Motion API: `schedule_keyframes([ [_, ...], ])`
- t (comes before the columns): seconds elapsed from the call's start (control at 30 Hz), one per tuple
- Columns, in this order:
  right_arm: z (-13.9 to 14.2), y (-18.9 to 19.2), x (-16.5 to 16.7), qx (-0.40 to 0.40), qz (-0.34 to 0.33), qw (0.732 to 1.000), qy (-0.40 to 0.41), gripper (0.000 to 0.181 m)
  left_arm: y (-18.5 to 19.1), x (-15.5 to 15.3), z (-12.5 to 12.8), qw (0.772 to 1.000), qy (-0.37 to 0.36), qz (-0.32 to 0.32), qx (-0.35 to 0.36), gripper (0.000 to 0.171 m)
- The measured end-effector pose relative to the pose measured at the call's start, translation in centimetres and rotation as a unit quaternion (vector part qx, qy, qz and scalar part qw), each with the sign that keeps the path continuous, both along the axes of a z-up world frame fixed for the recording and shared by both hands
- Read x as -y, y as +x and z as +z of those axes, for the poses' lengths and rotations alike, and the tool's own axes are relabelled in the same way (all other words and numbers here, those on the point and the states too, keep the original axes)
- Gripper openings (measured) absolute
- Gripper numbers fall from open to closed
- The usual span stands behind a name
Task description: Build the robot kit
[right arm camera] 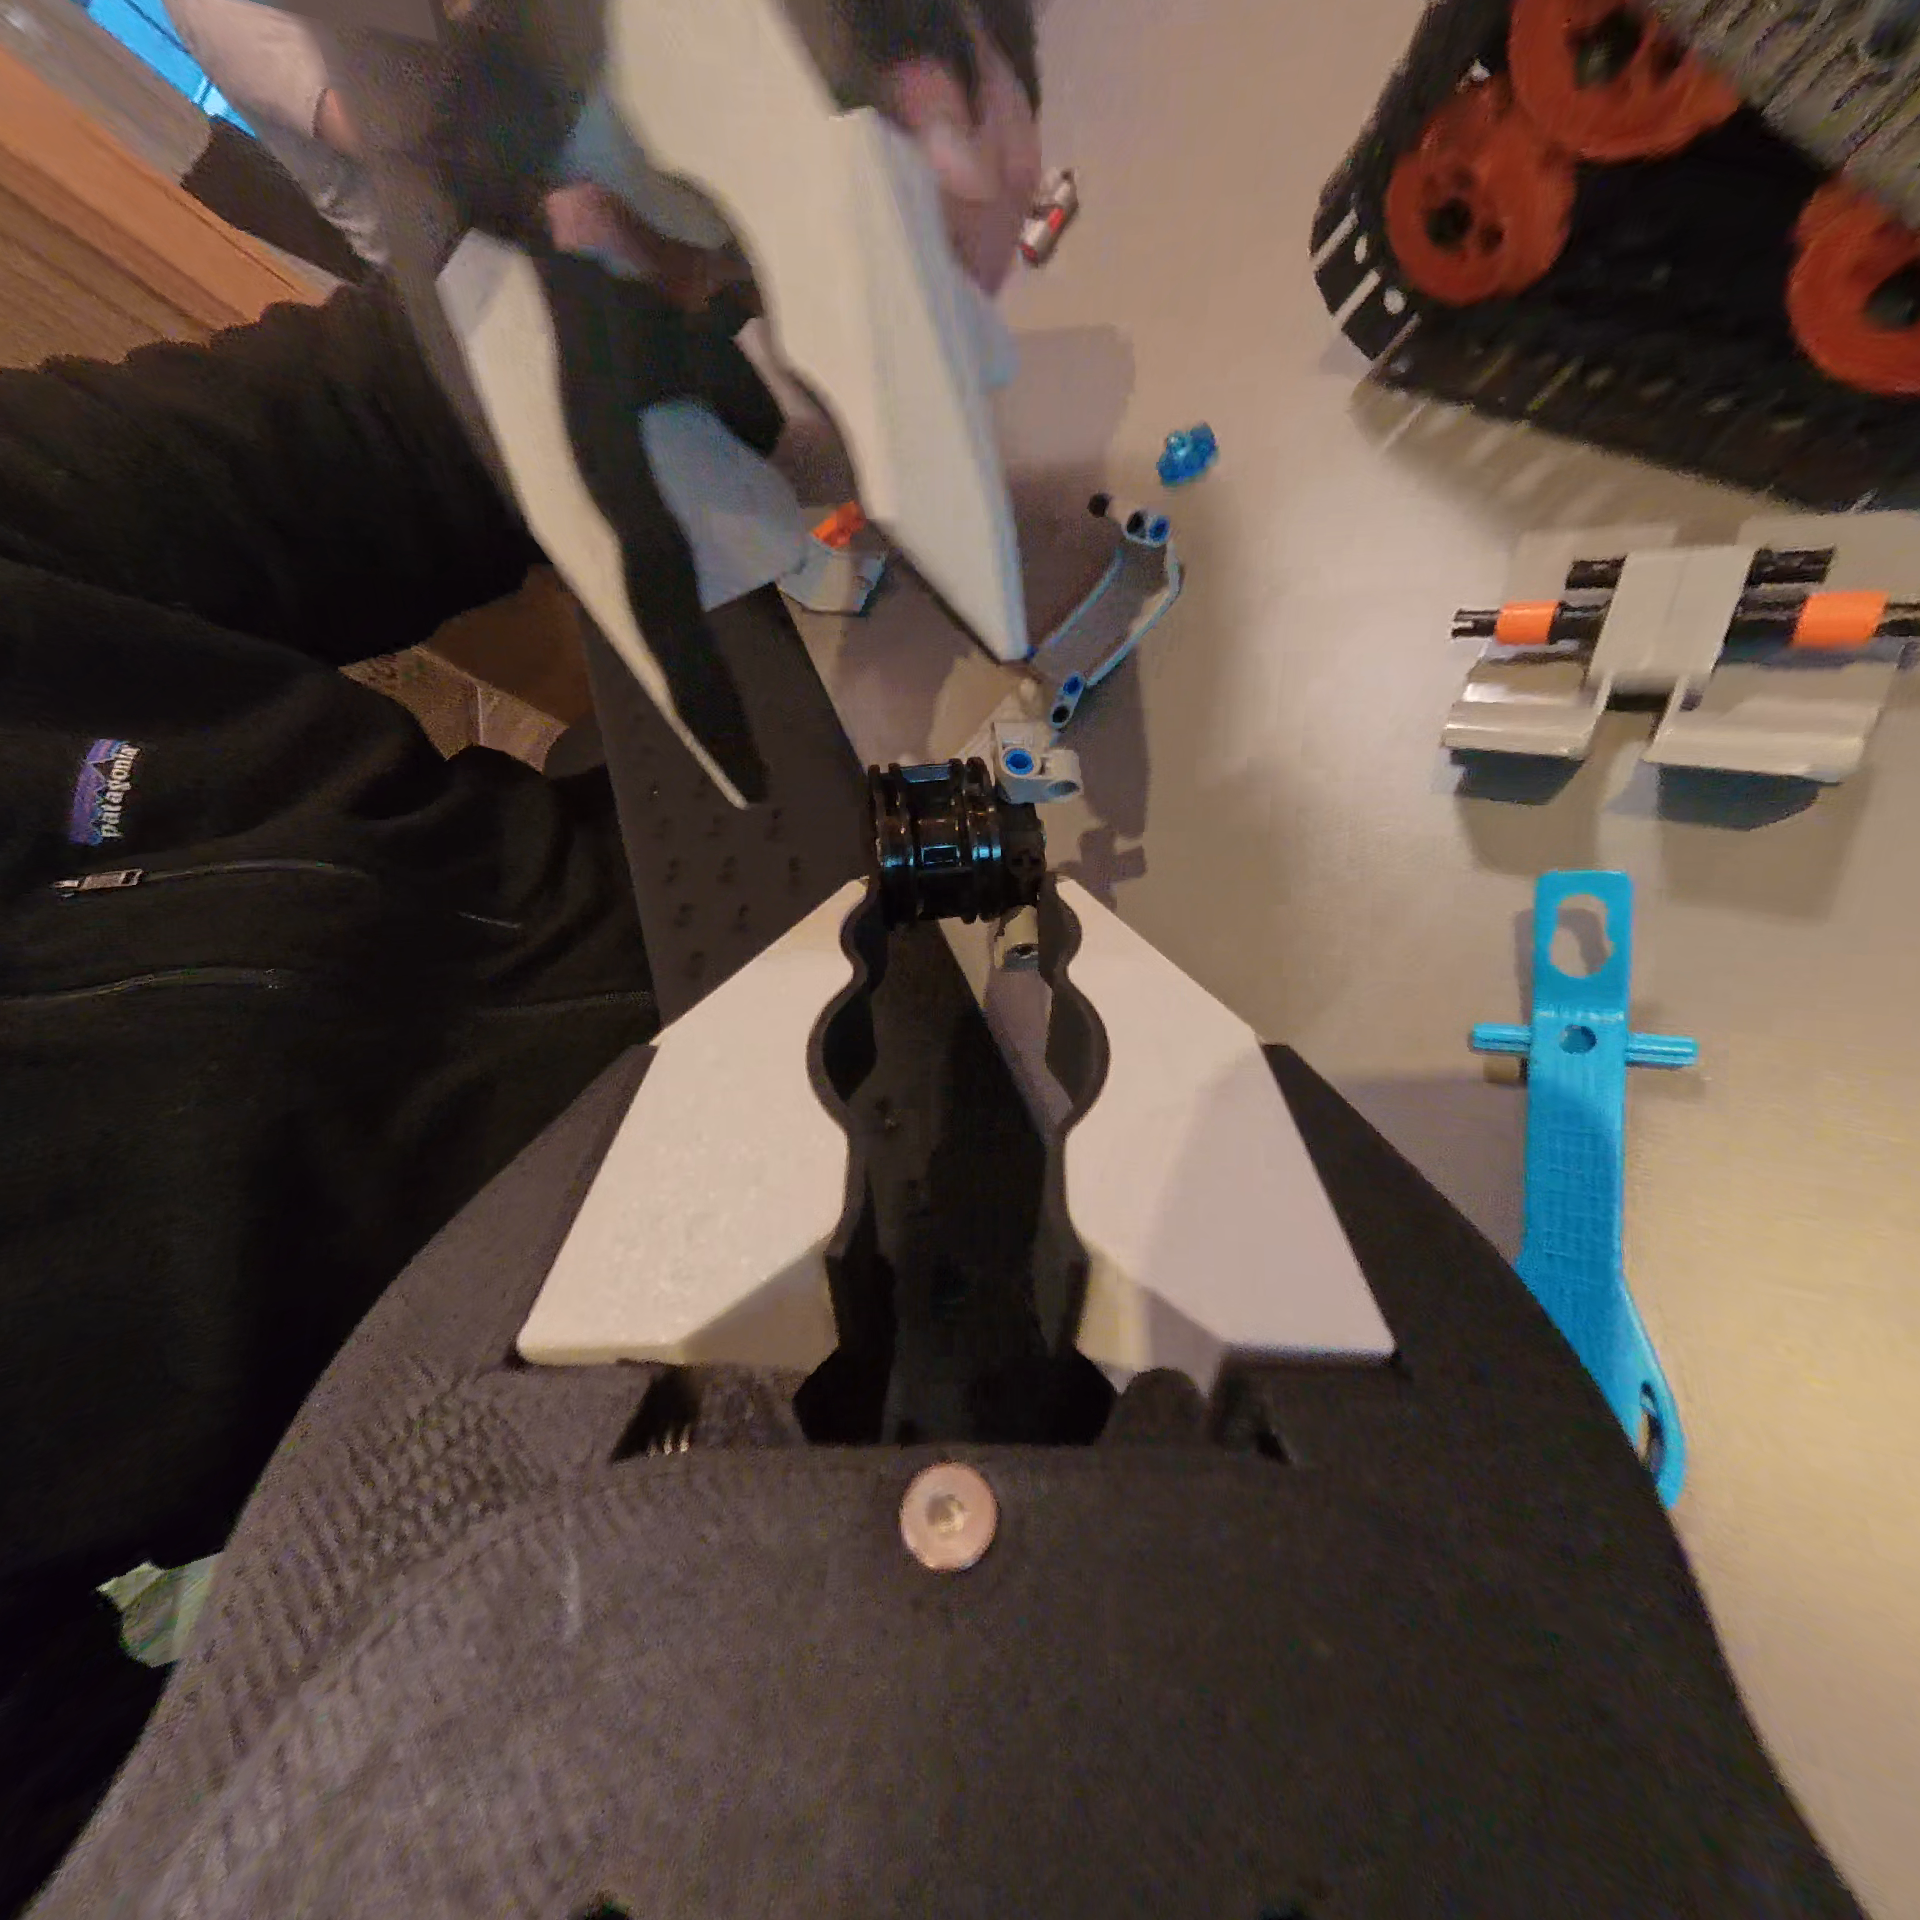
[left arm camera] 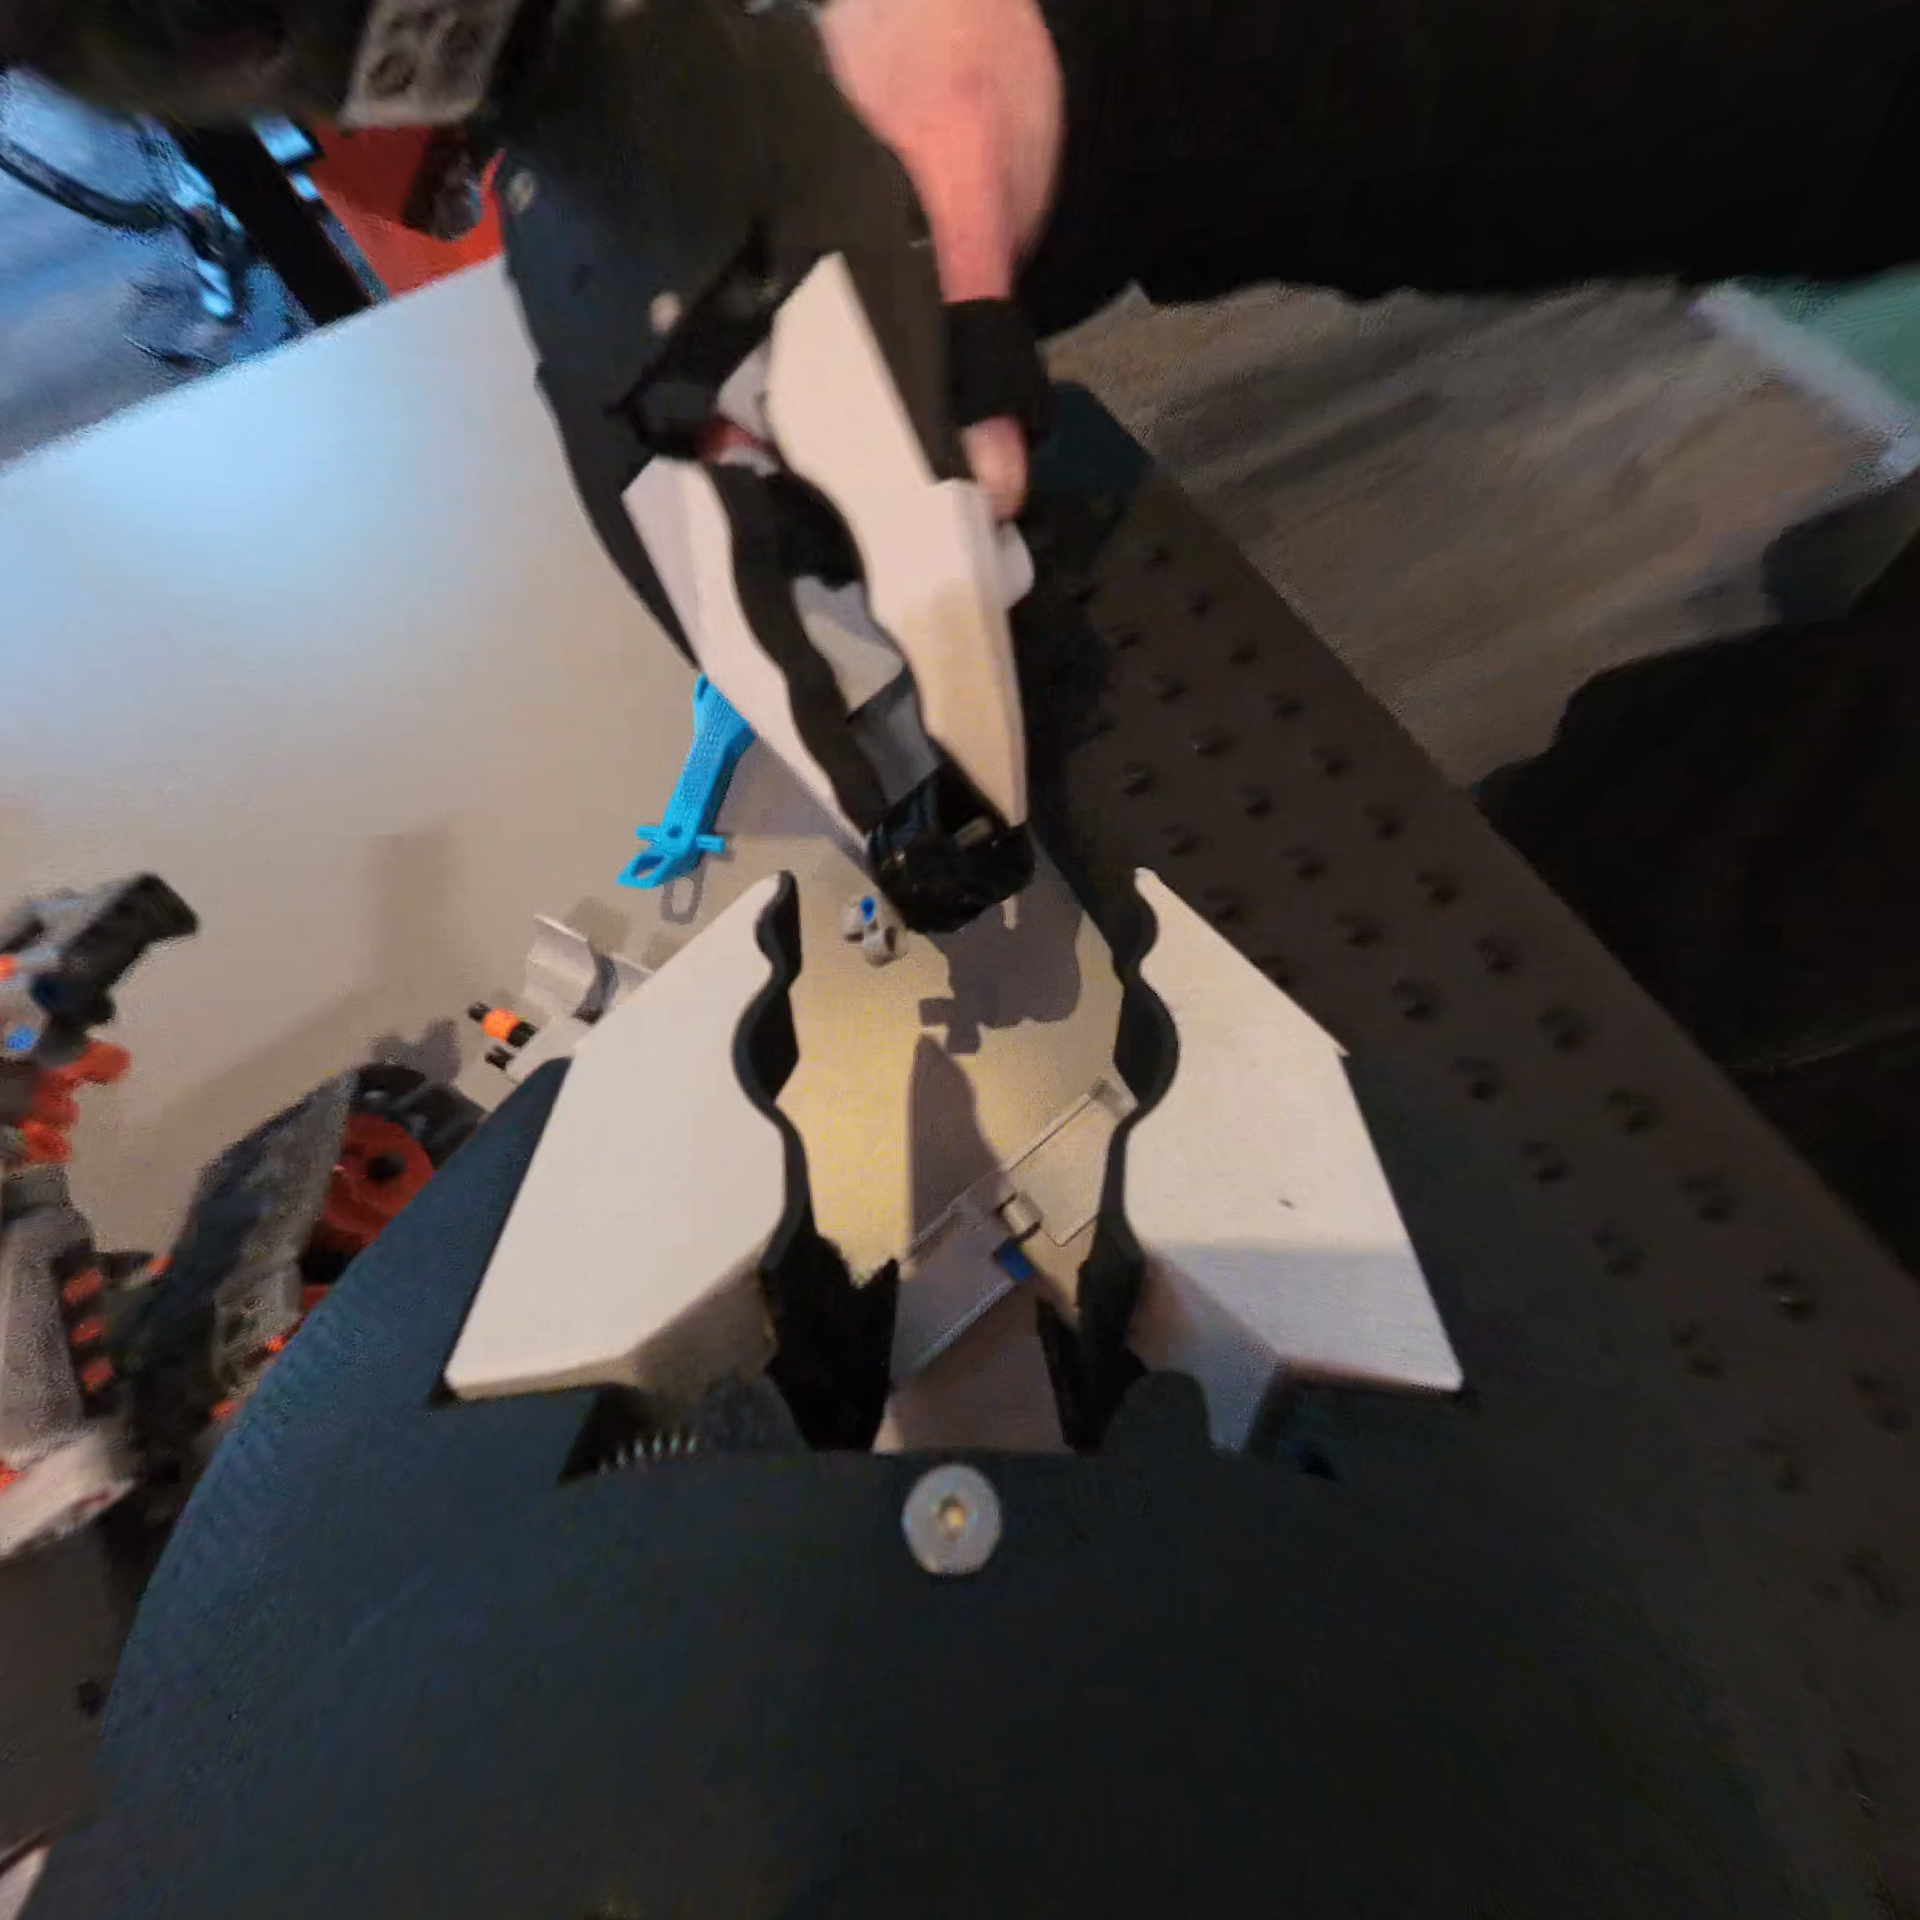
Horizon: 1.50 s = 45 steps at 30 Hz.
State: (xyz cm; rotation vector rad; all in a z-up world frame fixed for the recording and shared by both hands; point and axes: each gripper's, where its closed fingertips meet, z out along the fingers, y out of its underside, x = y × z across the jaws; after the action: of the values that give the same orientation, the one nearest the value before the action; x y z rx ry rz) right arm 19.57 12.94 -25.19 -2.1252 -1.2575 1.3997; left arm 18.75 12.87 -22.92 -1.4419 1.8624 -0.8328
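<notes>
Currently: right tongs [right arm camera: 951,883] closed on a black wheel hub [right arm camera: 951,854], held at the fingertips, centre of the right wrist view. In the left wrist view the same hub [left arm camera: 951,871] shows just above frame centre, at the tip of the right tongs [left arm camera: 961,831], which slant down from the upper middle, a hand [left arm camera: 961,156] behind them.

Left tongs [left arm camera: 961,904]: open, nothing between the fingers; seen from the right wrist view, the left tongs [right arm camera: 883,717] hang at upper centre, blurred.

Small grey connector [right arm camera: 1034,774] with blue pins: just beside the hub, upper right of it; whether they touch cannot be told. It joins a grey beam [right arm camera: 1117,613] running up the frame.

Blue tool [right arm camera: 1584,1132]: flat on the bench [right arm camera: 1299,364], right of frame.

Grey double panel [right arm camera: 1673,665] with orange bushes on a black axle: right, above the blue tool.

Tracked assembly [right arm camera: 1621,249] with orange wheels: upper right corner.

Black perforated plate [left arm camera: 1403,935]: along the bench edge, right half of the left wrist view.

Grey flat panel [left arm camera: 997,1195]: on the bench, between the left fingers.

Person in black jacket [right arm camera: 260,935]: left of frame.
</notes>
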Motion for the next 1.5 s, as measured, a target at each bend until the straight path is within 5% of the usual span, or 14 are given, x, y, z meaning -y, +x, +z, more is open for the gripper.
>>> schedule_keyframes([
  [0.13, 0.1, -0.5, 0.5, -0.003, 0.036, 0.999, -0.033, 0.027, 0.4, -0.3, -2.1, 0.989, 0.147, -0.003, -0.034, 0.057],
  [0.23, 0.2, -0.9, 0.6, -0.009, 0.053, 0.997, -0.048, 0.026, 0.9, -0.4, -3.2, 0.979, 0.199, -0.008, -0.037, 0.033],
  [0.5, 0.7, 0.3, -1.8, -0.009, -0.015, 1.0, 0.003, 0.03, 1.5, -2.2, -4.8, 0.993, 0.096, 0.067, -0.033, 0.032],
  [0.67, -0.8, 0.7, -1.5, 0.011, -0.014, 1.0, 0.003, 0.026, 1.6, -2.6, -7.2, 0.991, 0.043, 0.08, -0.094, 0.032],
  [0.9, -1.2, 0.0, -1.9, 0.022, -0.011, 1.0, 0.019, 0.024, 0.3, -2.9, -7.5, 0.988, -0.015, 0.083, -0.126, 0.034],
  [1.07, -0.6, 0.2, -2.2, 0.012, -0.017, 0.999, 0.031, 0.024, -0.6, -3.1, -6.9, 0.987, -0.025, 0.081, -0.14, 0.056],
  [1.5, 0.0, 1.7, -1.2, 0.023, -0.038, 0.995, 0.092, 0.024, -5.8, -1.2, -5.7, 0.977, 0.01, 0.013, -0.215, 0.052],
])
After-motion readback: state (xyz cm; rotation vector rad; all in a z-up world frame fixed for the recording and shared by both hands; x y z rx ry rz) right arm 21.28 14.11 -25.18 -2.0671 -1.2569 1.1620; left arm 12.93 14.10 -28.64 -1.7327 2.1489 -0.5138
